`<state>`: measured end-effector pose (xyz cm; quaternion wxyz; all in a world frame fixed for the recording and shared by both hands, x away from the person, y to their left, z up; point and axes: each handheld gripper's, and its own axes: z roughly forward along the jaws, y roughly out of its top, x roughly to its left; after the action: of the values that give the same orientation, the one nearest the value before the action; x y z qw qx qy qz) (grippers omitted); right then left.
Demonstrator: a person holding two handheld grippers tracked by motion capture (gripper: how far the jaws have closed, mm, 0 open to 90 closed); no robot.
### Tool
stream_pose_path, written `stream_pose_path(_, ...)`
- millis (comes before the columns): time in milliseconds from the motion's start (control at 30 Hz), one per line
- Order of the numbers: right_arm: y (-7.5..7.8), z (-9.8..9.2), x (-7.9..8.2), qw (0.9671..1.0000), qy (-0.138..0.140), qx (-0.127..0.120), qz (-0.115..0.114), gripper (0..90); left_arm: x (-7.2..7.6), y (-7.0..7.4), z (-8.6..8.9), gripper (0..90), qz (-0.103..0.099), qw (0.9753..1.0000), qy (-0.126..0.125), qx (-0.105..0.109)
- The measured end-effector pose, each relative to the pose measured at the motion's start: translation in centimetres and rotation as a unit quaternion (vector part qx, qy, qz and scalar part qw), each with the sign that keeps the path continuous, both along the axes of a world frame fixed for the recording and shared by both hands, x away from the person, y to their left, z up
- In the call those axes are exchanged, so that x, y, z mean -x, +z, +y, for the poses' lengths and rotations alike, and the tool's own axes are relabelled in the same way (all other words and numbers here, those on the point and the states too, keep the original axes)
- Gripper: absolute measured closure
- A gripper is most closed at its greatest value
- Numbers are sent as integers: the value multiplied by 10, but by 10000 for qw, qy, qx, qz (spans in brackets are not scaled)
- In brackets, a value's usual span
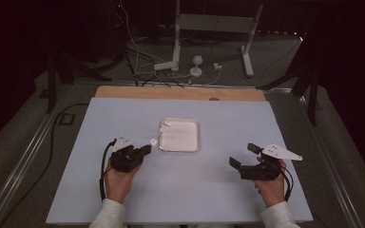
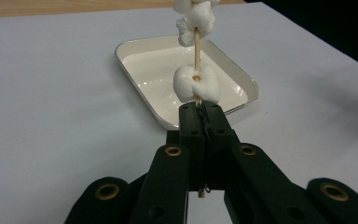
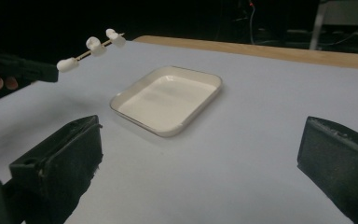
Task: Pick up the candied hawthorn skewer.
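I have the left gripper [image 2: 200, 109] pinched tight on the lower end of a thin wooden skewer [image 2: 196, 44], and in the left gripper view the stick rises straight up from the closed jaws toward the top centre of the frame. Three marshmallows [image 2: 196, 84] are threaded on it: one sits just above the jaw tips, and the other two are bunched together higher up, at the top edge of the frame. In the high view the left gripper [image 1: 142, 151] sits in the lower left part of the frame, just left of the tray [image 1: 180, 147], with the skewer reaching from it over the tray's upper left corner. The tray is white, shallow and rectangular with rounded corners, lying flat near the middle of the pale bench [image 1: 218, 190]; I see nothing lying in it. From the right gripper view the skewer [image 3: 91, 49] shows in the upper left of the frame, tilted upward to the right, held above the bench and to the left of the tray [image 3: 144, 123]. The right gripper [image 3: 200, 154] is spread wide, its two black pads at the lower left and lower right of that frame with bare bench between them, gripping nothing. In the high view the right gripper [image 1: 240, 156] is at the lower right, well apart from the tray, pointing left toward it.
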<state>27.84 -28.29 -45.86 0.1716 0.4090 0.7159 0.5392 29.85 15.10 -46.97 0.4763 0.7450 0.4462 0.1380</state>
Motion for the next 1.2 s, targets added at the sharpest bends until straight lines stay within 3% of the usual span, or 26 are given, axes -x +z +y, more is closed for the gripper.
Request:
stream_pose_path(433,19,28,-29,9996,252,50,140,0,4,0,-4,900,-99,9998,-152,33)
stream_pose_path(800,34,63,-60,9984,472,71,308,0,6,2,-7,899,-172,9995,-280,36)
stream_pose_path(1200,47,91,-81,9973,655,35,339,0,7,3,-9,899,-225,9991,-365,26)
